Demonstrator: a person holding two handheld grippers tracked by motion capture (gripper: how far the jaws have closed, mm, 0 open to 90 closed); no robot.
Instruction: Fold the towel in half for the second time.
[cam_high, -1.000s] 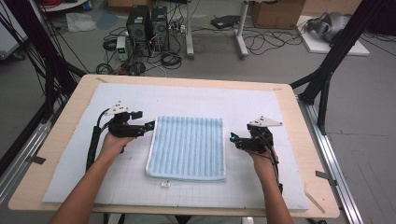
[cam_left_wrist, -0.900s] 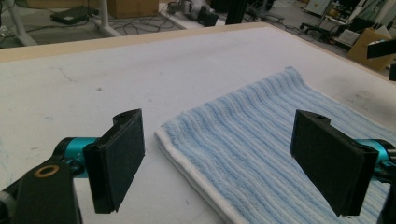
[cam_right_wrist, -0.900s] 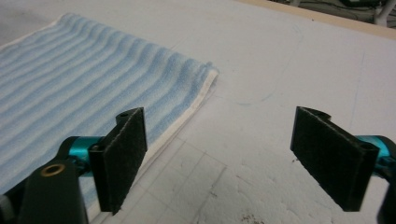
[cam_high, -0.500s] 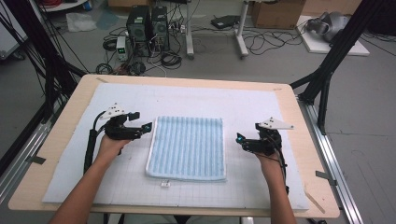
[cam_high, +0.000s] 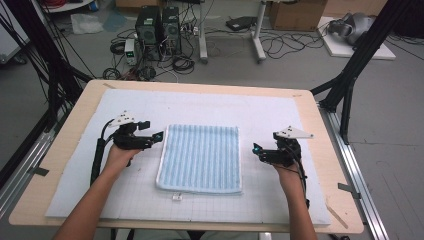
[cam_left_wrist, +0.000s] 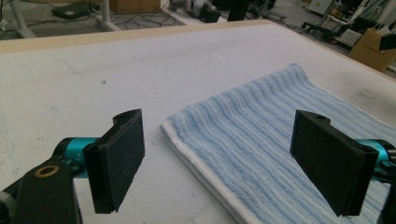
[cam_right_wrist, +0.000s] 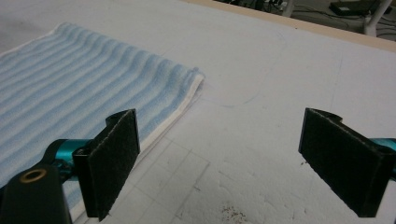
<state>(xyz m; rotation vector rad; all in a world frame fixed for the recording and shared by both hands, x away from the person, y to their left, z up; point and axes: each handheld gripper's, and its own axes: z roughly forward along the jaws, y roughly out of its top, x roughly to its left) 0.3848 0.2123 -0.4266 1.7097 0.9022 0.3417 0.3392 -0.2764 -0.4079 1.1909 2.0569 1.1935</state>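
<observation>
While the folded blue-and-white striped towel (cam_high: 200, 159) lies flat on the white foam mat (cam_high: 280, 112), left gripper (cam_high: 156, 136) gapes wide at its left edge, right gripper (cam_high: 256, 150) just beside its right edge, jaws having just opened wide, nothing between them.

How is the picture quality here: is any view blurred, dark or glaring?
High view: even light, soft, the towel slightly blurred, only faint shadows on the mat. Left gripper view: the towel sharp, its stripes clear, the near black fingers softer. Right gripper view: the mat bright, a little washed out; no strong glare.
</observation>
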